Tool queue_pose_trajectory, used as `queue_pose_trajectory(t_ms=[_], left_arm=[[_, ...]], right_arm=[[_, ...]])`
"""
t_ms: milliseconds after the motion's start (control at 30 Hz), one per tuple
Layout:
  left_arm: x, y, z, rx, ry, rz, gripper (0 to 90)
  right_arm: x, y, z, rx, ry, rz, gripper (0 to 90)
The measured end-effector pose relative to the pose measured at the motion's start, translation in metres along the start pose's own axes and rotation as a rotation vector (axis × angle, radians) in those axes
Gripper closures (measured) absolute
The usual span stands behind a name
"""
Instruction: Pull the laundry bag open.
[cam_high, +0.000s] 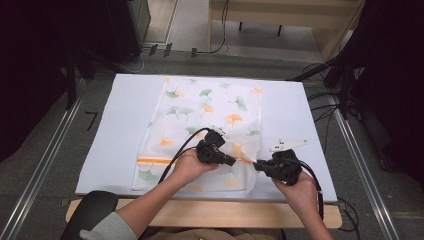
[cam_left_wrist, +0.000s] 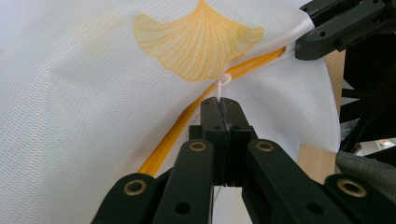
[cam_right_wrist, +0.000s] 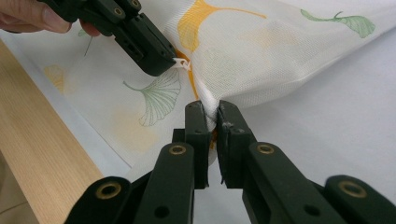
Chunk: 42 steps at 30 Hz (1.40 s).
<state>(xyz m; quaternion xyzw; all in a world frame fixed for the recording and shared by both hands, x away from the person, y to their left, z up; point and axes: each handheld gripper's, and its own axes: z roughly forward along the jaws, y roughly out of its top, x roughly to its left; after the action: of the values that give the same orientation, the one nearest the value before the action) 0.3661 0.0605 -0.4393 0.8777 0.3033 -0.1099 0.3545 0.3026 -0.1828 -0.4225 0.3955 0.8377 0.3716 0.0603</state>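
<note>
White table top (cam_high: 125, 125) on wood base; grey floor (cam_high: 45, 165), metal rails, cables, dark equipment and wooden furniture (cam_high: 280, 12) beyond.

bright even light | soft shadows | high view slightly blurred

I see a white mesh laundry bag (cam_high: 210, 120) printed with orange and green ginkgo leaves, lying flat on the table, its near right corner lifted, with an orange zipper (cam_left_wrist: 187, 119) and small white pull tab (cam_left_wrist: 223, 83).
</note>
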Motion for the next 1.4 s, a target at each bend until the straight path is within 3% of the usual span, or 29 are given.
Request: queue_pose_trajectory(t_ms=[167,533,700,1000,1400], left_arm=[[0.002,-0.001,-0.001,0.022,0.033,0.009,90.0],[0.01,-0.009,-0.011,0.054,0.064,-0.021,90.0],[0.012,-0.014,-0.015,0.066,0.1,-0.025,90.0],[0.017,-0.017,-0.016,0.065,0.081,-0.053,90.0],[0.015,-0.017,-0.015,0.072,0.106,-0.051,90.0]], right_arm=[[0.0,0.0,0.0,0.003,-0.001,0.001,85.8],[-0.004,-0.001,-0.002,0.007,-0.001,0.004,85.7],[-0.004,-0.001,-0.003,0.009,0.002,0.001,85.6],[-0.006,0.0,-0.004,0.01,0.001,-0.003,85.7],[-0.007,-0.001,-0.002,0.018,0.009,0.007,85.5]])
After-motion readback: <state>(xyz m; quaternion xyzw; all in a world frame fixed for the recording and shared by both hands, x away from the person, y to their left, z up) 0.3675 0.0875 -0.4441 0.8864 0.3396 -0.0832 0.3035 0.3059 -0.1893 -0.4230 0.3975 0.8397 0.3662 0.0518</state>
